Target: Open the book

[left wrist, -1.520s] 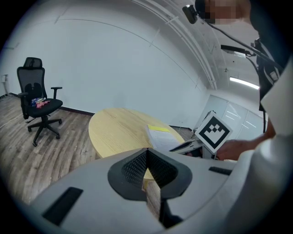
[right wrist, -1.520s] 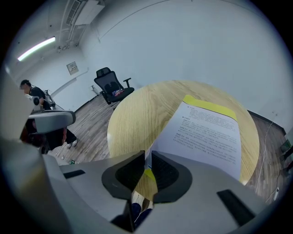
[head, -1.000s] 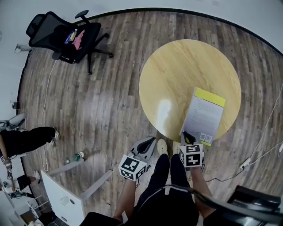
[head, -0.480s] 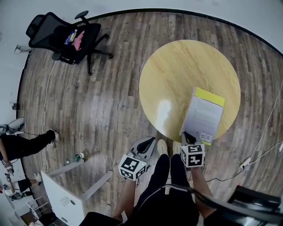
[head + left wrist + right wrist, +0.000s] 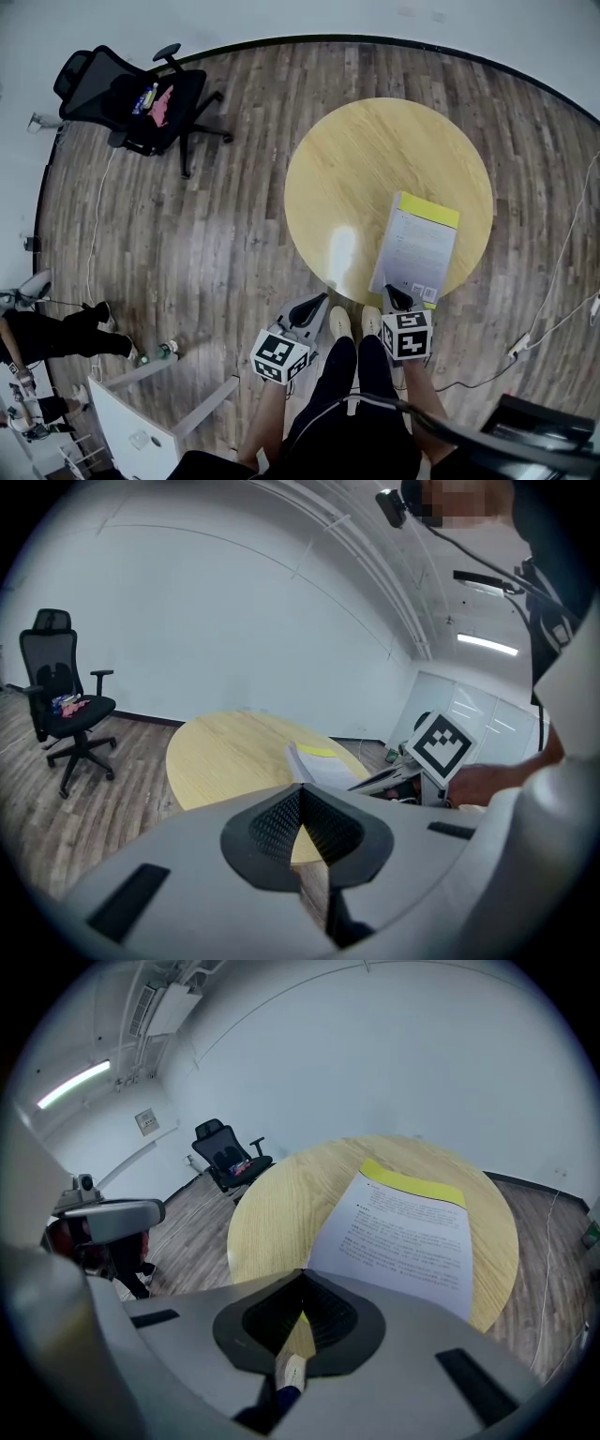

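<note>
At the round wooden table's [image 5: 375,159] near edge, the right gripper [image 5: 392,295] pinches the cover of the white book with a yellow band [image 5: 417,246], while the left gripper [image 5: 314,302] hangs closed and empty.

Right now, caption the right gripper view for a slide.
Right hand-held gripper shut on the book atop a round table.

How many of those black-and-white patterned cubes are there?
2. One marker cube sits on the left gripper, held off the table; the other is on the right gripper, at the book's near edge. No more show.
</note>
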The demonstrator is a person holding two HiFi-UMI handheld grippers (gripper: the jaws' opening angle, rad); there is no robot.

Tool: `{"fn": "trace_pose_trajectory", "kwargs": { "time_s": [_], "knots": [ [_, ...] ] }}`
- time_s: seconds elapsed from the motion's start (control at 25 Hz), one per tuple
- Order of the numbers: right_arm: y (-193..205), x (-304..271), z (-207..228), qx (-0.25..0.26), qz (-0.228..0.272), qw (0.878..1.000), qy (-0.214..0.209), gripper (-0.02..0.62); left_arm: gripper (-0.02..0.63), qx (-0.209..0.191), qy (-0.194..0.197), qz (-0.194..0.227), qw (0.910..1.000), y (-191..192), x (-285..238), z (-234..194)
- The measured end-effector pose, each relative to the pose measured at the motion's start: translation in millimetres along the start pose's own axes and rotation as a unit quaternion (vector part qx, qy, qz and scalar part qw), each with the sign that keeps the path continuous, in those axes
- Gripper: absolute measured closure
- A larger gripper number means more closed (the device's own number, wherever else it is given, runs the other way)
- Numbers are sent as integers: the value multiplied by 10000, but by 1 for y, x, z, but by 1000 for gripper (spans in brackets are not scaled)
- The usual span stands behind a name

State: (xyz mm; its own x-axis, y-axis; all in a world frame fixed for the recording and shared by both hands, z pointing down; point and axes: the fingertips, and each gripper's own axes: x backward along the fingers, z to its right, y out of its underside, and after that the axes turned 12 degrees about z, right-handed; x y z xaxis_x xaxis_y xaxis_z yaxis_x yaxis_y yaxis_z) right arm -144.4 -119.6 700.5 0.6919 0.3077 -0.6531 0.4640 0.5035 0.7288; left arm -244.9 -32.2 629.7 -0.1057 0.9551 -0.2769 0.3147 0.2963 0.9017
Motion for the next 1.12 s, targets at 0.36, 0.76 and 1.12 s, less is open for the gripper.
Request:
{"fn": "trace_pose_trajectory", "kwargs": {
  "time_s": [0.36, 0.76, 1.12],
  "knots": [
    [-15, 29, 19, -51, 297, 9994, 171, 588, 606, -176, 320, 25, 9993, -13, -17, 29],
    [-33, 86, 57, -313, 669, 9950, 670, 588, 606, -580, 863, 177, 9944, -58, -50, 73],
    [-33, 145, 111, -774, 942, 9837, 1319, 588, 606, -902, 1645, 150, 9821, -83, -96, 140]
  ]
}}
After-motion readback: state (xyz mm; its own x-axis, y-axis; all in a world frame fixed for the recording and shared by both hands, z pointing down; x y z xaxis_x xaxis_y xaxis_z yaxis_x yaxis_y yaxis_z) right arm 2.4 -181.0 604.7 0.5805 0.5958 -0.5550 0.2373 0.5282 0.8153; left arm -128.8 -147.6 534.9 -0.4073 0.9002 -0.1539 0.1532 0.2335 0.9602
